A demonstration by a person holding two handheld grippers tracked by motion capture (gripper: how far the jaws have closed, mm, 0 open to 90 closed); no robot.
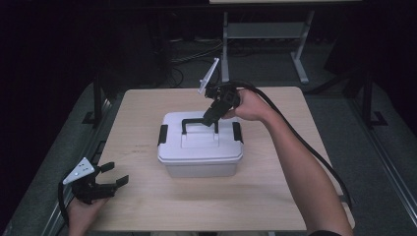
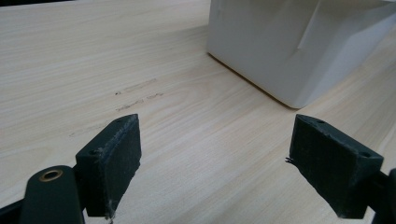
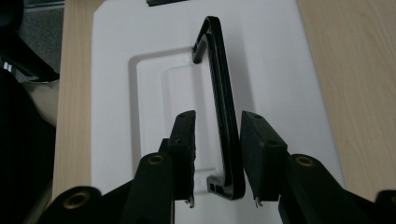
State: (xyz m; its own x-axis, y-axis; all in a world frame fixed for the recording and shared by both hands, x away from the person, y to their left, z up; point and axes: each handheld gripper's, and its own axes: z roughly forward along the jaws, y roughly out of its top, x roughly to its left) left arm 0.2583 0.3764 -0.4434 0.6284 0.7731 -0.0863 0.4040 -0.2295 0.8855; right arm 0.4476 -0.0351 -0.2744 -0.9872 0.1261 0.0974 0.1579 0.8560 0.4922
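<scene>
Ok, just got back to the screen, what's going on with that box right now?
A person holds a gripper in each hand at a light wooden table. The right gripper is over the white plastic lidded box, its jaws straddling the raised black carry handle. One pad sits against the handle, with a gap on the other side, so it is not clamped. The left gripper rests wide open near the table's front left corner, holding nothing. The box's black side latches look closed.

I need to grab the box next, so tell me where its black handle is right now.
The black handle stands raised on the lid of the white box at mid-table in the high view, with the right gripper straddling it, jaws apart.
</scene>
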